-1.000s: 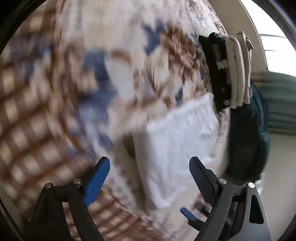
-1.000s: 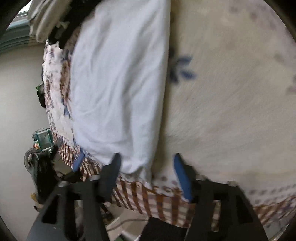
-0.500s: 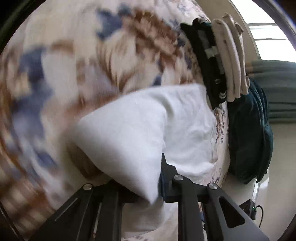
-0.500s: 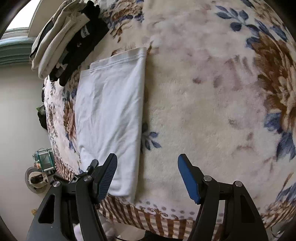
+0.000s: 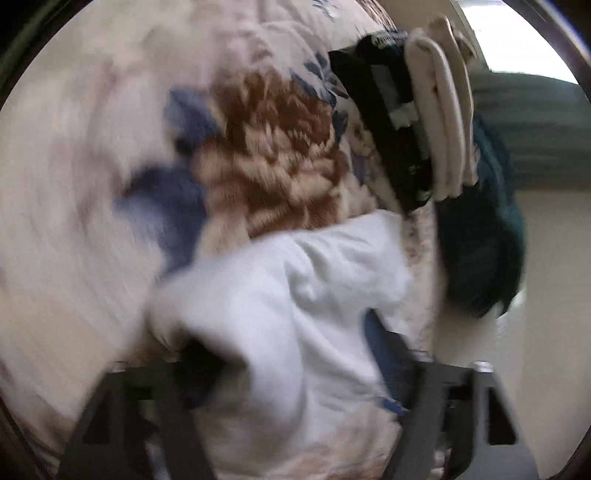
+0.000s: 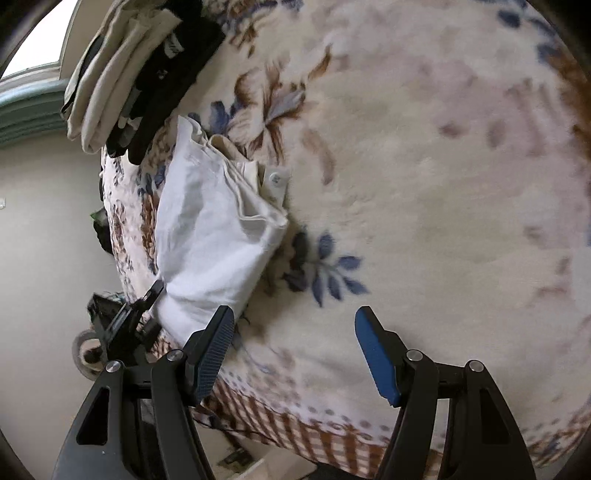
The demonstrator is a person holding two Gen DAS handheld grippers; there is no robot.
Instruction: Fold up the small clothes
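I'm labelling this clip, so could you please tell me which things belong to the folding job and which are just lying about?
Job:
- white garment, folded over
- left gripper, jaws opening around the garment
- right gripper, open, empty
- stack of folded clothes

Lying about:
- floral blanket
- teal bundle

A fleece blanket (image 6: 424,177), cream with brown and blue flowers and a brown checked border, covers the bed ahead of the claw. A pale, plain floor (image 6: 40,229) lies beyond the bed's left edge. A teal pleated curtain (image 5: 532,122) hangs at the far side. Daylight enters through a bright window (image 5: 517,33) above the curtain.
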